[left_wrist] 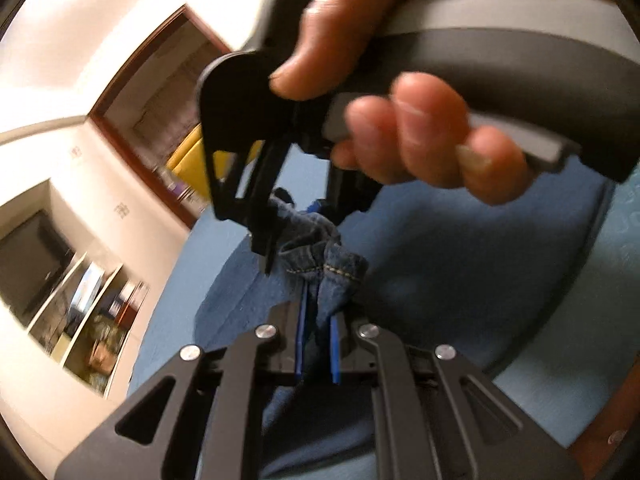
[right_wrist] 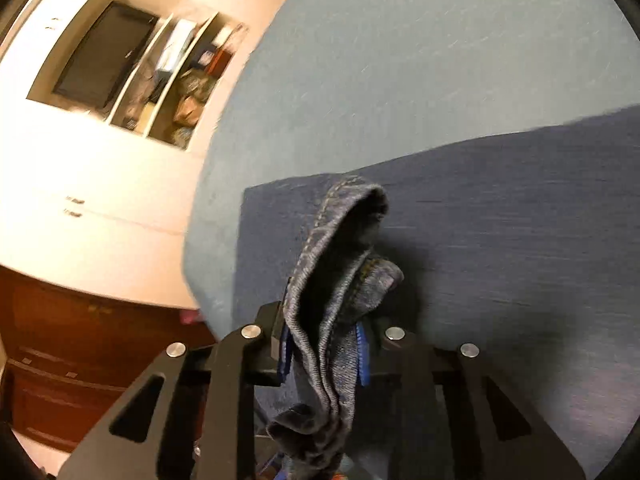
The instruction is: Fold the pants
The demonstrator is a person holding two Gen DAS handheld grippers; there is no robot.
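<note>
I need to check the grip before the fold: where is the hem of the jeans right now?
In the left wrist view the jeans hem sits bunched just above the left gripper, which pinches the denim; the right gripper clamps it beside.

Warm, dim indoor light; motion blur throughout; heavy fisheye bending with black vignetted corners; soft shadows on fabric.
</note>
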